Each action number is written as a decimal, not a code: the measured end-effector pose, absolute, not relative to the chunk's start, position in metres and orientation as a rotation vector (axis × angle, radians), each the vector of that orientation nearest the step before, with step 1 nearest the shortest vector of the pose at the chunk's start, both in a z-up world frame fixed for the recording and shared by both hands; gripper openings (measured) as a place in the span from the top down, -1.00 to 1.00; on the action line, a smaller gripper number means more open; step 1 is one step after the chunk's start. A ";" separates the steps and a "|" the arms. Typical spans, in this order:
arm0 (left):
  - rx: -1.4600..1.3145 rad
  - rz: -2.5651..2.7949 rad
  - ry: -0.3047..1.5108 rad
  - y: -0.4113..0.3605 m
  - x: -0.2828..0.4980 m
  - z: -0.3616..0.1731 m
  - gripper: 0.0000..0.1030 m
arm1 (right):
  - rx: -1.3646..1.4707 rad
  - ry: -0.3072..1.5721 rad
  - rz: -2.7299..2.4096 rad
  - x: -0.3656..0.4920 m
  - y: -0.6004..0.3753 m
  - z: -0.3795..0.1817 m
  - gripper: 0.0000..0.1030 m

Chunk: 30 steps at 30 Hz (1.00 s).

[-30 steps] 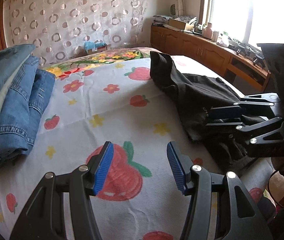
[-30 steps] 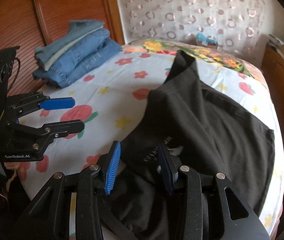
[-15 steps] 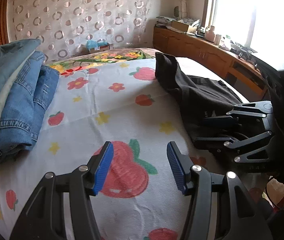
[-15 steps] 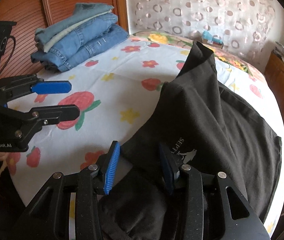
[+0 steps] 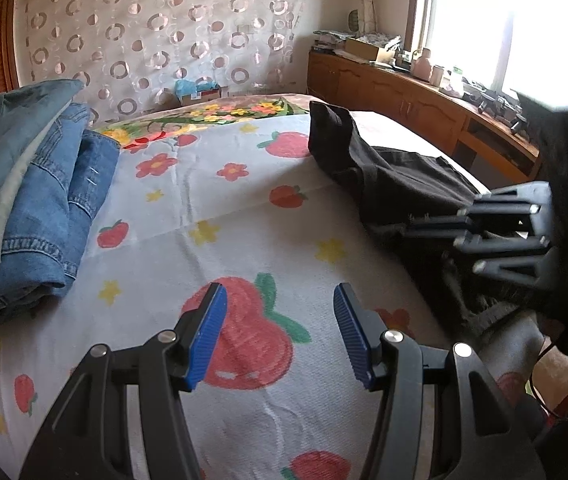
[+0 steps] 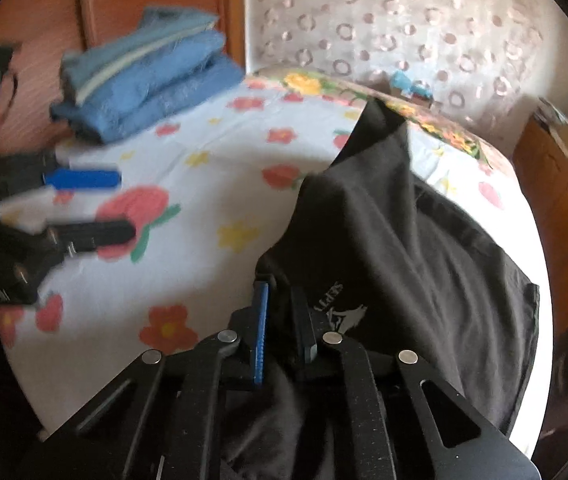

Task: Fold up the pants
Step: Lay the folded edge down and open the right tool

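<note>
Far left, a stack of folded jeans (image 5: 31, 196) sits on the bed (image 5: 219, 208) by the wooden headboard (image 6: 155, 8). My left claw (image 5: 279, 336) hangs spread over the strawberry-print sheet, nothing between its blue pads. The black pants (image 6: 396, 248) lie crumpled on the right half of the bed, one leg stretched toward the far end, white logo near the waist. My right claw (image 6: 284, 320) is closing on the near edge of the pants, jaws almost together with fabric pinched between them. Right wrist view is blurred. Cabinet (image 5: 404, 100) runs under the window at right.
</note>
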<state>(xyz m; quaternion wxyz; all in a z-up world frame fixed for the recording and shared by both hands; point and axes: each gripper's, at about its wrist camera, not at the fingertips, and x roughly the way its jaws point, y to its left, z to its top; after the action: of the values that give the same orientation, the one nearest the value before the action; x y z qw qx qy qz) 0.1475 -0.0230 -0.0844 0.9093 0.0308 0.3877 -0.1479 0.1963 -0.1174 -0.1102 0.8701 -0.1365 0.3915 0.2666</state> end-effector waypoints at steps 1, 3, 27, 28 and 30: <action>0.063 -0.304 0.801 -0.023 0.148 -0.085 -0.06 | -0.270 0.808 0.557 0.196 -0.120 -0.106 0.84; 0.063 -0.305 0.802 -0.025 0.148 -0.085 -0.06 | -0.245 0.786 0.558 0.197 -0.127 -0.096 0.85; 0.088 -0.352 0.821 -0.059 0.157 -0.087 -0.06 | -0.184 0.694 0.385 0.243 -0.216 -0.064 0.88; 0.090 -0.353 0.822 -0.061 0.158 -0.087 -0.06 | -0.185 0.694 0.373 0.248 -0.224 -0.065 0.88; 0.095 -0.354 0.827 -0.064 0.160 -0.088 -0.06 | -0.191 0.696 0.351 0.254 -0.235 -0.066 0.88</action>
<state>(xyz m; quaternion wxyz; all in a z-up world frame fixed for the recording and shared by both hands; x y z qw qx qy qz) 0.1601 -0.0637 -0.0881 0.8994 0.0457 0.3995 -0.1712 0.2544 -0.2355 -0.0661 0.9205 -0.0928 0.3388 0.1710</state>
